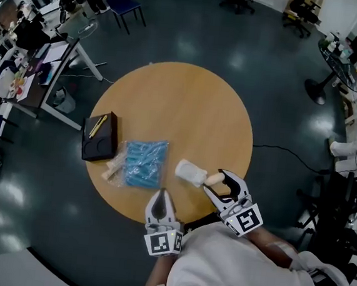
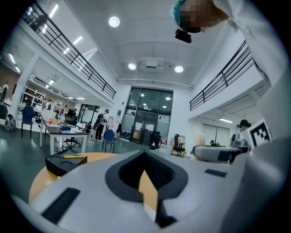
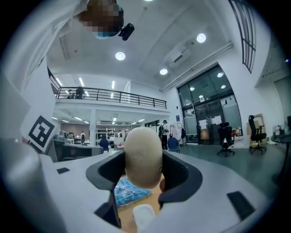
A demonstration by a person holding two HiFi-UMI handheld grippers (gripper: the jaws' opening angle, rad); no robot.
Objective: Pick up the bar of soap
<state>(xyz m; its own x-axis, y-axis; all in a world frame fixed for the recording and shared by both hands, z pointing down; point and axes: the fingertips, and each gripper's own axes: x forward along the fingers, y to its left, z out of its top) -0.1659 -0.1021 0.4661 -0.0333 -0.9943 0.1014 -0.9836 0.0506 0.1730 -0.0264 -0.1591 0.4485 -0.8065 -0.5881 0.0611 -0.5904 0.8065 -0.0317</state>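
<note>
The bar of soap is a beige rounded oval, and it sits upright between the jaws of my right gripper, which is shut on it. In the head view the soap shows at the tips of the right gripper, over the near right part of the round wooden table. My left gripper hovers at the table's near edge, shut, with nothing in it. Its view shows the two jaws meeting, and table wood in the slit behind them.
A white packet lies just left of the soap. A blue plastic bag lies further left, and a black box with a yellow pen on it sits at the table's left edge. Desks and chairs stand around on the dark floor.
</note>
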